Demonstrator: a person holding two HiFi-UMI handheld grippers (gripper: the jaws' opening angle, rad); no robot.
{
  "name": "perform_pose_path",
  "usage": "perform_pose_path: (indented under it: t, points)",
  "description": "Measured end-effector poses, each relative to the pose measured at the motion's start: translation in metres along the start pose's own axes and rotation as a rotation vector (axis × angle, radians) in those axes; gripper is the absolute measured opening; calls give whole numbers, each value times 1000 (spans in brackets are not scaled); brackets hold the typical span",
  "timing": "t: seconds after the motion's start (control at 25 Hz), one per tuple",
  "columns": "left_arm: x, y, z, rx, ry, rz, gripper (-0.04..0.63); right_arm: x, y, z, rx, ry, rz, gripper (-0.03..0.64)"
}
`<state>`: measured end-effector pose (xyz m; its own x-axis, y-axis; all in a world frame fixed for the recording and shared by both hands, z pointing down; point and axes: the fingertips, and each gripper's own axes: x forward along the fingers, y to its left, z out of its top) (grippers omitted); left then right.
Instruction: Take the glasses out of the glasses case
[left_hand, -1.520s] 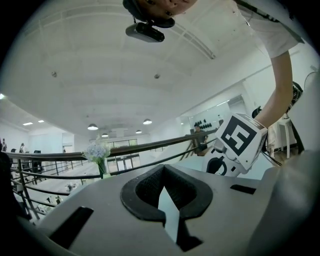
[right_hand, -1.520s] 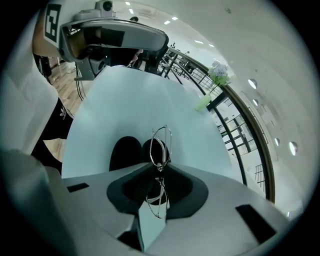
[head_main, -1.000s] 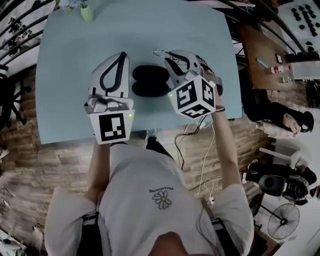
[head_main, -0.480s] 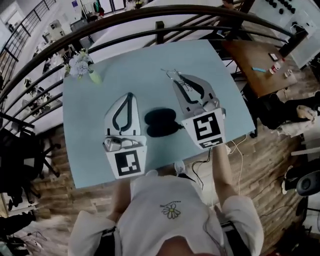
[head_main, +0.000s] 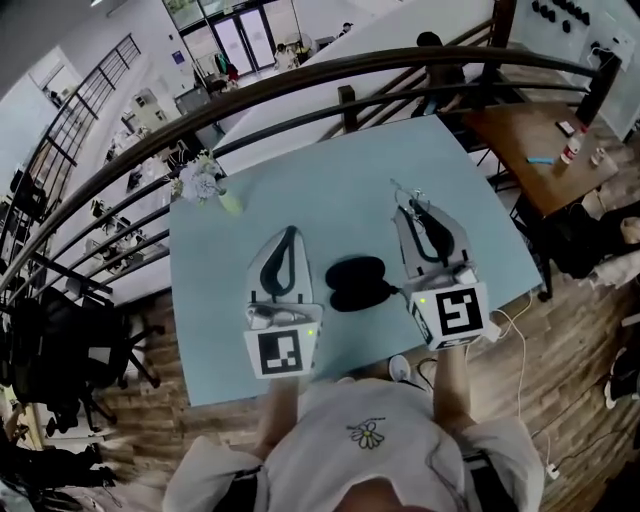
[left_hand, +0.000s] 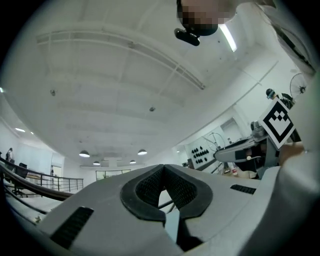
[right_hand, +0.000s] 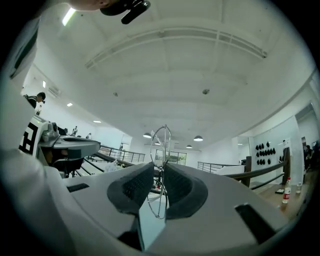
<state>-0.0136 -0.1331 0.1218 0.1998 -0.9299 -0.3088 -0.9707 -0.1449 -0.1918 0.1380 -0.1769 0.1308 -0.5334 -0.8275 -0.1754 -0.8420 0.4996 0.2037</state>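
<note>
Fingers of your right gripper (right_hand: 159, 169) pinch thin wire-rimmed glasses (right_hand: 161, 150) above the pale blue counter (head_main: 300, 195), left gripper (left_hand: 163, 172) clenched empty; slackening risks a drop.

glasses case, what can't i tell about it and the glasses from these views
- glasses case: open or shut is unclear; the head view shows only a small dark shape, and both gripper views point above the table.
- glasses: the right gripper view shows one wire rim edge-on; the right tongs hide the rest. In the head view they are too thin to read.
</note>
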Motion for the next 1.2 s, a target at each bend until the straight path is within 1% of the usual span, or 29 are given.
perform_pose_path:
  t: [0.16,0.36,0.64,1.2]
  points:
    - [-1,3,3,19,-12,26,15,-12,-4,-1,33,-26,-22,60]
    - [1,-1,7,27,-16,37,15,-21,-7,-4,62,-25,-26,61]
    - [1,-5,7,27,-18,37,15,-24,-5,-5,41,-16,-26,61]
    - [1,-2,10,25,-23,40,15,-26,-6,4,61,-39,-29,60]
